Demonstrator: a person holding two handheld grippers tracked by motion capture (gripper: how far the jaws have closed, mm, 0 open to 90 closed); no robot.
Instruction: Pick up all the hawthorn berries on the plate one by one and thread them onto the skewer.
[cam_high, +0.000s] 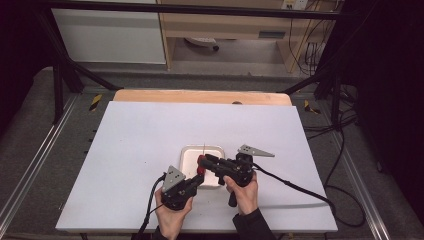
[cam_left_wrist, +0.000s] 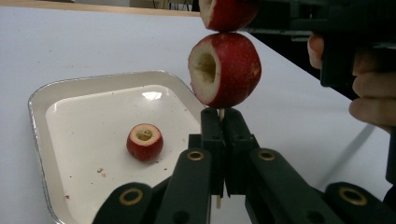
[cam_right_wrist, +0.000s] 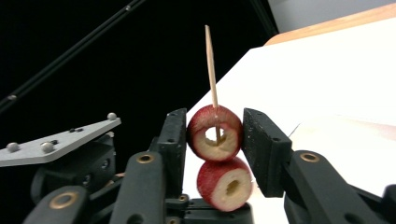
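I am holding a thin wooden stick (cam_right_wrist: 211, 70) upright with my left gripper (cam_left_wrist: 219, 135). Its jaws are squeezed tight on the bottom of the stick. One cored red fruit (cam_left_wrist: 225, 70) is already sitting low on the stick, just above those jaws.

My right gripper (cam_right_wrist: 215, 135) is pinching a second red fruit (cam_right_wrist: 215, 133) from both sides. The stick is going through the hole in it, and this fruit is touching the top of the first one. I think I am pushing it down the stick.

To do this well, I am trying to keep the stick straight up and push slowly along it, so the stick is not bending or snapping. I am squeezing gently so the soft fruit is not getting squashed.

The left gripper view is showing me a white tray (cam_left_wrist: 42, 100) with a third red fruit (cam_left_wrist: 144, 141) waiting in it. The right gripper view is showing me the pointy top of the stick poking out above the fruit. The high view is showing both hands close together at the near edge of the tray, on the white table (cam_high: 125, 140).
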